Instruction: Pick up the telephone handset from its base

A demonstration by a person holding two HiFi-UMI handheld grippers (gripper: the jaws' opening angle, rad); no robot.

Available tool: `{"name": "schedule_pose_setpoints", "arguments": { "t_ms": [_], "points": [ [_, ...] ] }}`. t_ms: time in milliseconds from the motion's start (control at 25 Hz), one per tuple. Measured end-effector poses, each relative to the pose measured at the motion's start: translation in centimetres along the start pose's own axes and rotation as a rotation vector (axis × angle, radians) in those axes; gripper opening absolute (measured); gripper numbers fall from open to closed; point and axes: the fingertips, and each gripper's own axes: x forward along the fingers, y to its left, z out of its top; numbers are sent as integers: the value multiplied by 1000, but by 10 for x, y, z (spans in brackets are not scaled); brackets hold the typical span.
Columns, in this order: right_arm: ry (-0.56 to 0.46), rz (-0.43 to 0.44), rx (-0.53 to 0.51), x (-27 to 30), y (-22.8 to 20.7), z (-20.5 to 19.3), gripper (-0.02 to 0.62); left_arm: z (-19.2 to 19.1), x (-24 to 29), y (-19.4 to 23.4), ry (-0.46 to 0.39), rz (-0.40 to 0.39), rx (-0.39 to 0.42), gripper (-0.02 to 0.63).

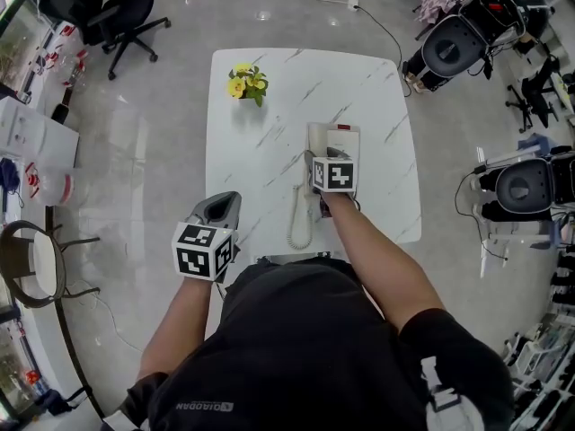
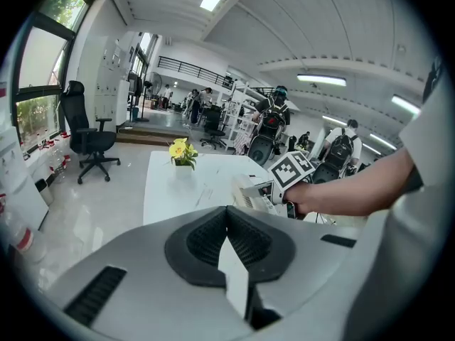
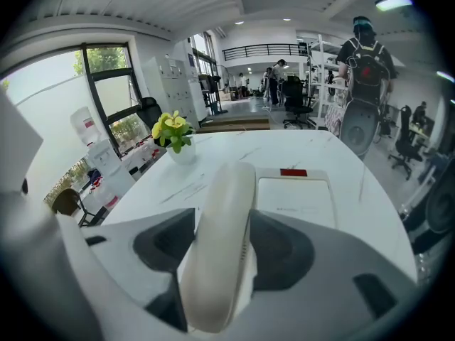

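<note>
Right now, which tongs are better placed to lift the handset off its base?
Right. The right tongs clasp the handset at the base; the left tongs are shut, empty and off to the side at the table edge.

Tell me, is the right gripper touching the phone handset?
Touching. In the right gripper view, the right gripper has its jaws pressed against both sides of the handset, with no gap showing.
</note>
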Motion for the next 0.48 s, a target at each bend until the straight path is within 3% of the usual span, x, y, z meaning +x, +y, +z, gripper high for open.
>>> {"name": "schedule_pose_setpoints", "arguments": {
  "t_ms": [480],
  "points": [
    [37,-48,3,12,-1,-2,239,-3,0,4,0,6,-17,2]
  ]
}}
